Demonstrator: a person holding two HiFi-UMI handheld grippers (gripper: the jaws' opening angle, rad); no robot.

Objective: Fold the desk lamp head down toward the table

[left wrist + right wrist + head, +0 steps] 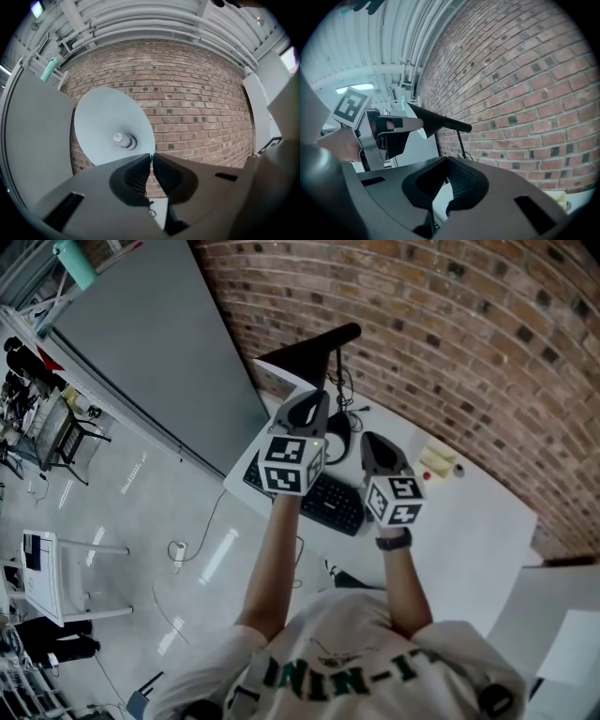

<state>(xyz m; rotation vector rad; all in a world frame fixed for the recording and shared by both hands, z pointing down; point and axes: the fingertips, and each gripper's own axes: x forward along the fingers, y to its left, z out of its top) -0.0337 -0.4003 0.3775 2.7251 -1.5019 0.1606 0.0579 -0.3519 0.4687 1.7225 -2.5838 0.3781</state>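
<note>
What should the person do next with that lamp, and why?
Probably draw the left tool gently down toward the table. Its jaws look shut on the rim of the shade, and the shade sits high above the table, so the fold has not begun. The right tool is shut on nothing, close by.
</note>
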